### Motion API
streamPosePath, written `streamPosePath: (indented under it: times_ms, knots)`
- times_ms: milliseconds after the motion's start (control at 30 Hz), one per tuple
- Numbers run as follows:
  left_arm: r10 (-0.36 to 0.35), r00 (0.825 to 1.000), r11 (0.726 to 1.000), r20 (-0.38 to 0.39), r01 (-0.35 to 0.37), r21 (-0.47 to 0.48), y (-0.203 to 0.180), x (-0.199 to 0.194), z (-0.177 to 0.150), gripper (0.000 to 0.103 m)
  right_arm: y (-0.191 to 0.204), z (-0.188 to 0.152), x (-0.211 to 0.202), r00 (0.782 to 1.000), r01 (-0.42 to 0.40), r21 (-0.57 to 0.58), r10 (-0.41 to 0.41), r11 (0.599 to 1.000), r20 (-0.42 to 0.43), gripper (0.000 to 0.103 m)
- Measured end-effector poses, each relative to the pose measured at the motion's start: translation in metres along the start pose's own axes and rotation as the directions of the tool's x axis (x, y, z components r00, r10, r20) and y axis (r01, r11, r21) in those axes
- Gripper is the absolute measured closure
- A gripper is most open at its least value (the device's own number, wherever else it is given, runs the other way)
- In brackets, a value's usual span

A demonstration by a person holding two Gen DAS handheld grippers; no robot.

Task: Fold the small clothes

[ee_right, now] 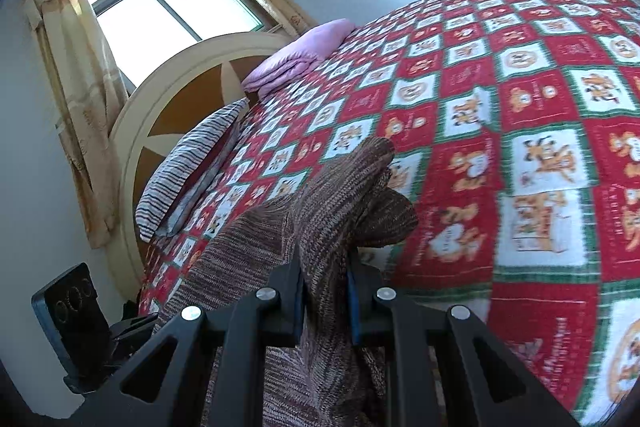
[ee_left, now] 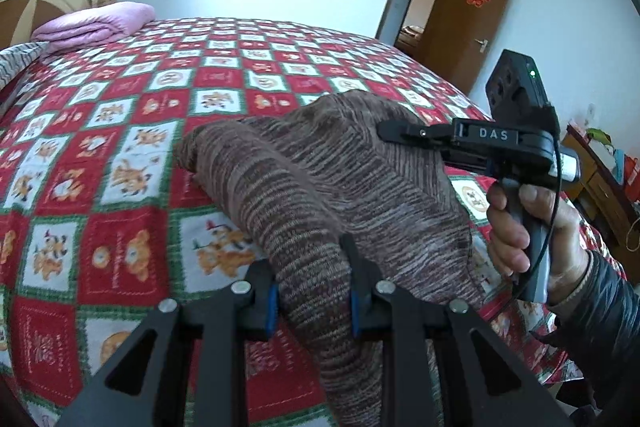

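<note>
Holding: we had the brown knitted garment pinched in both tools, lifted over the patterned bedspread.
Left gripper: its jaws were clamped on a bunched ridge of the knit close to the camera.
Right gripper: its jaws were closed on another gathered edge; in the left wrist view its fingertips bit into the far side of the cloth, our right hand on the handle.
Garment position: it hung between the two tools, one end drooping onto the bedspread, the middle humped and rumpled.
Progress: we judged the fold barely begun; no flat, squared layers showed, and the cloth was neither spread nor creased.
Left to do: laying it flat, doubling it over, and smoothing it seemed to remain.
Surroundings: a folded lilac blanket and a striped pillow lay near the headboard, well apart from the garment; a wooden door stood open beyond the bed.
Obstacles: nothing lay on the bedspread near the garment; the thick knit's own bunching seemed the main hindrance.
</note>
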State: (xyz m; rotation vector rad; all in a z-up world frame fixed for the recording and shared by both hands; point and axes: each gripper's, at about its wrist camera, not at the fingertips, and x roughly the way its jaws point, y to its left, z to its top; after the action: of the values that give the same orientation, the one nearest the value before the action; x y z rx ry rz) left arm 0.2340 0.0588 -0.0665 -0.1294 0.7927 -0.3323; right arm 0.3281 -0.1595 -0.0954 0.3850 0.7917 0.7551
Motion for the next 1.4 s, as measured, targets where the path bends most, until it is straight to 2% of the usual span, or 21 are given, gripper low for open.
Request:
streamPosePath:
  times_ms: [767, 1133, 1400]
  knots:
    - [0.118, 0.992, 0.991, 0.05, -0.114, -0.075, 0.049, -0.05, -0.029, 0.077, 0.069, -0.003, 0.076, 0.989, -0.108, -0.075, 0.1, 0.991, -0.106, 0.086]
    - [0.173, 0.985, 0.981, 0.027, -0.17, -0.094, 0.071, -0.056, -0.05, 0.077, 0.091, -0.011, 0.109, 0.975, -0.142, -0.098, 0.122, 0.985, -0.188, 0.086]
    - [0.172, 0.985, 0.979, 0.001, -0.17, -0.112, 0.082, -0.049, -0.062, 0.077, 0.093, -0.018, 0.121, 0.969, -0.143, -0.092, 0.12, 0.985, -0.217, 0.086]
